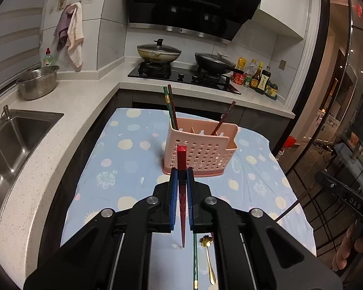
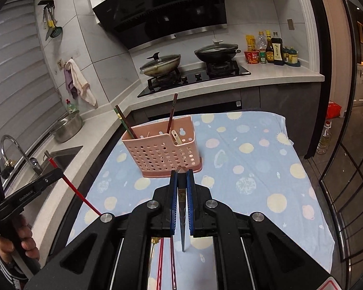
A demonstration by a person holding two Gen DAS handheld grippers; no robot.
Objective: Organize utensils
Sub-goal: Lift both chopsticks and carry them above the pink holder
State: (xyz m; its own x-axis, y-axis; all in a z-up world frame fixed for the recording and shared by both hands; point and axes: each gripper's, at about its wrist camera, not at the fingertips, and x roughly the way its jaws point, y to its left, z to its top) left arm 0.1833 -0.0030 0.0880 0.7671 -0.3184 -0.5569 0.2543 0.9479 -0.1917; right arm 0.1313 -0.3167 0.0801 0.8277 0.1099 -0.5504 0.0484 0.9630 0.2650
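Caddy (image 1: 199, 151) on table (image 1: 123, 169) w/ chopsticks (image 1: 171, 107) inside.

Two lidded pans (image 1: 159, 52) on the hob, sauce bottles (image 1: 260, 77), steel colander (image 1: 38, 82), sink (image 1: 14, 140)

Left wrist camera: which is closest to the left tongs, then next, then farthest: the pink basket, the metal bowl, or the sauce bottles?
From the left tongs, shut on a red chopstick:
1. Pink basket, straight ahead on the spotted cloth.
2. Metal bowl, far left on the counter beside the sink.
3. Sauce bottles, far right beside the stove. The bowl and bottles are nearly too close to call.
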